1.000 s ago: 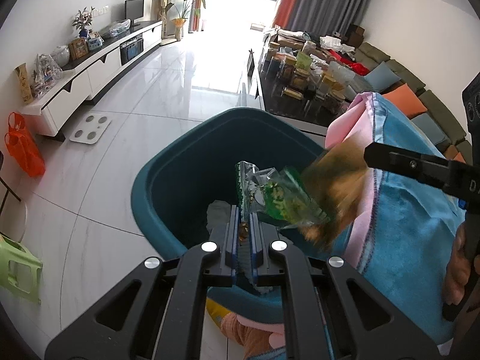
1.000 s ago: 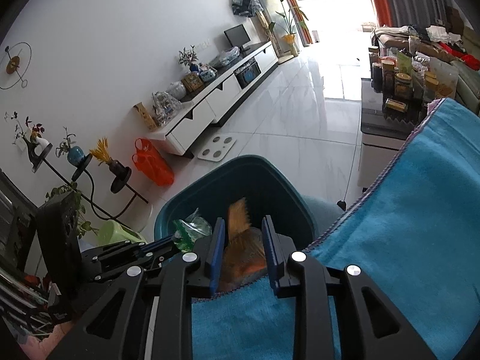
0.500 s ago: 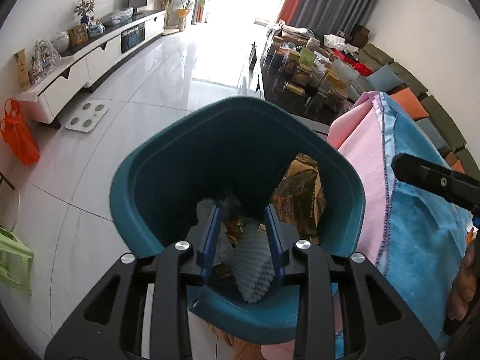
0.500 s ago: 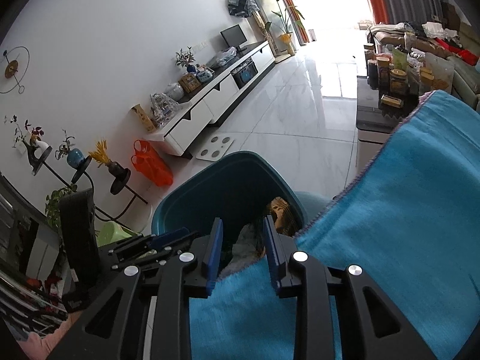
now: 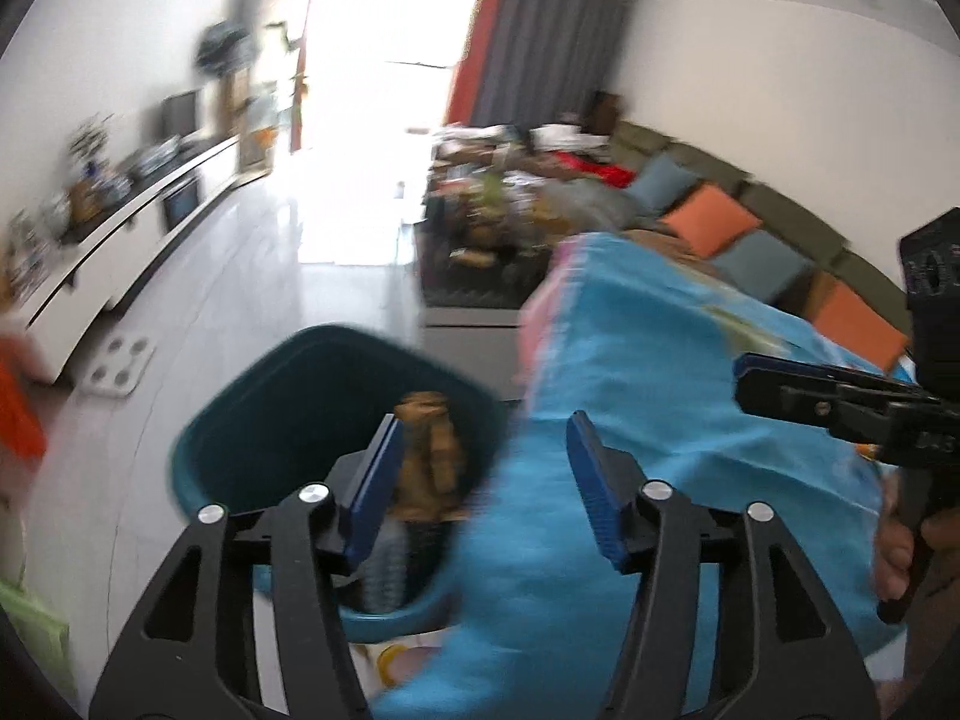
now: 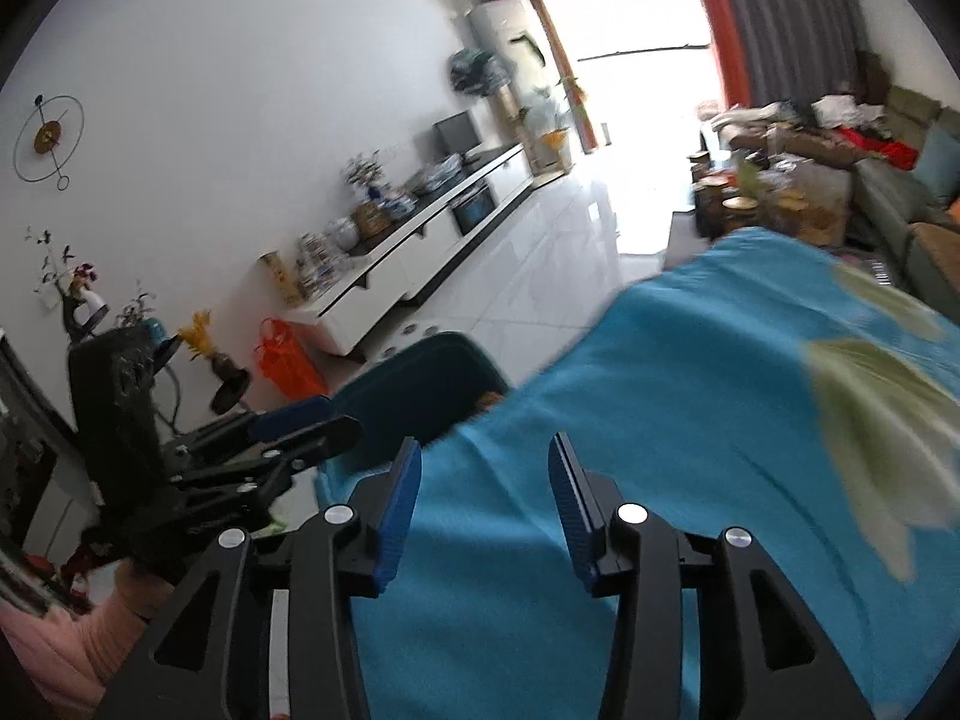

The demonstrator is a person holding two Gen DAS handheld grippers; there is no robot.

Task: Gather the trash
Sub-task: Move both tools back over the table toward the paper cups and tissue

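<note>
Both tools, the left tool [image 5: 480,480] and right tool [image 6: 483,501], are seen with jaws opening and nothing clamped. The brown wrapper [image 5: 429,468] lies inside the teal bin [image 5: 252,420], left of the blue-clothed worktop [image 6: 690,390]. The pale litter [image 6: 870,408] far right could be missed, or the cloth snagged.

White walls [image 6: 252,120]; glossy pale tiled floor [image 5: 288,300]; bright window [image 6: 630,30]; long white TV cabinet [image 6: 420,246]

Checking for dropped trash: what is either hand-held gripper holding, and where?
Nothing: the left hand-held gripper and right hand-held gripper are opening, empty.
</note>
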